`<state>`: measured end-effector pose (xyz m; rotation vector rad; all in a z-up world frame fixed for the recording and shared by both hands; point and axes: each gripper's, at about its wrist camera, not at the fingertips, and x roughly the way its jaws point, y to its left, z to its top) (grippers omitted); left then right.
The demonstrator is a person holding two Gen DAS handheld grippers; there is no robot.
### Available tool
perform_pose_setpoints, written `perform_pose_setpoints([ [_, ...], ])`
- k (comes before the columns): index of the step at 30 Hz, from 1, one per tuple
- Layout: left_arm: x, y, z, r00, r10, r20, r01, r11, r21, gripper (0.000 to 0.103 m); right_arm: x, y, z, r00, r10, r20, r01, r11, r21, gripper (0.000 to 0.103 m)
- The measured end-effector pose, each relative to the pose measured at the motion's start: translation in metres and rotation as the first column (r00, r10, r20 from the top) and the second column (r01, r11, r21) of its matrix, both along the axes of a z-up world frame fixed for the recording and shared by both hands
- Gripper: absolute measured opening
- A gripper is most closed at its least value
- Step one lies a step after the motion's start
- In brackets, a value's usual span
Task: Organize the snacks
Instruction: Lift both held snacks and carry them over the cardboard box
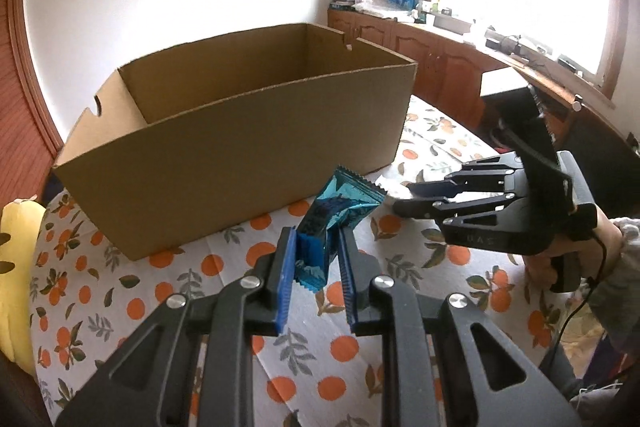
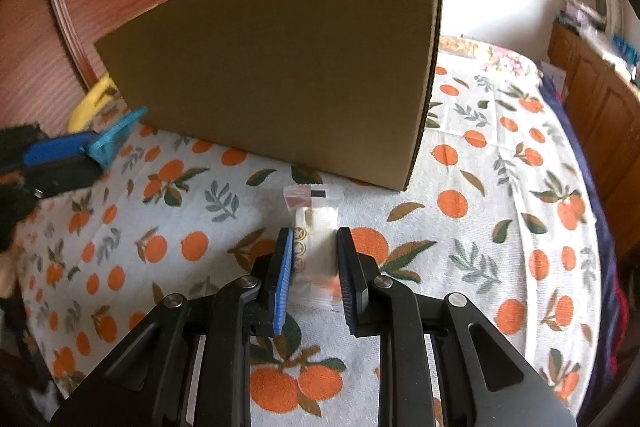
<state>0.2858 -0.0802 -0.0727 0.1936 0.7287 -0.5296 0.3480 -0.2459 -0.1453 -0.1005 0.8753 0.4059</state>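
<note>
- Left gripper (image 1: 316, 263): fingers pinching the blue foil snack packet (image 1: 336, 215). Packet is lifted off the cloth, tilted, upper end pointing toward the cardboard box (image 1: 240, 147).
- Box is open-topped and sits on the orange-print tablecloth (image 1: 224, 263) just beyond the packet. From the left wrist view only part of the inside shows, and no contents are visible there.
- Right gripper (image 2: 312, 267): fingers set either side of the white snack packet (image 2: 314, 223), which lies flat on the cloth just in front of the box's near wall, toward its right corner. Pads look close to the wrapper's sides, but I cannot tell whether they are actually clamping it; packet reads as not yet lifted.
- Yellow plush item (image 1: 18, 267) at the left edge of the cloth, beside the box. Not part of the job as far as I can see.
- Step, my read: blue packet is in carry, white one is at the grasp stage.
- Next for left: raise the packet above the near wall rim, move in over the opening, then release. Wall is tall relative to the current carry height, so it needs lift first or the packet's end clips the rim.
- Next for right: close fully on the white wrapper, confirm hold, lift straight up. Wrapper looks slick and thin, so slip is a risk.
</note>
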Motion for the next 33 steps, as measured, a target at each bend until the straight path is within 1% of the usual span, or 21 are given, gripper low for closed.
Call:
perform_pose_setpoints([
  [2, -0.005, 0.002, 0.004, 1.000, 0.000, 0.007, 0.000, 1.000, -0.002, 0.019, -0.005, 0.004, 0.001, 1.000, 0.004, -0.005, -0.004, 1.000, -0.020, 0.020],
  [9, -0.020, 0.007, 0.021, 0.999, 0.012, 0.050, -0.011, 1.000, -0.020, 0.019, -0.028, 0.007, 0.017, 1.000, 0.016, -0.003, -0.016, 0.999, -0.030, 0.020],
  [18, -0.033, 0.023, 0.045, 0.993, 0.071, 0.098, -0.066, 0.997, -0.051, 0.020, -0.058, 0.016, 0.058, 0.998, 0.024, 0.063, -0.024, 1.000, -0.007, 0.020],
  [25, -0.041, 0.034, 0.060, 0.985, 0.112, 0.132, -0.102, 0.992, -0.078, 0.020, -0.081, 0.020, 0.091, 0.990, 0.038, 0.132, -0.041, 0.999, 0.025, 0.020],
  [33, -0.041, 0.039, 0.073, 0.979, 0.127, 0.158, -0.114, 0.990, -0.088, 0.020, -0.097, 0.020, 0.115, 0.982, 0.031, 0.184, -0.039, 0.998, 0.044, 0.020],
])
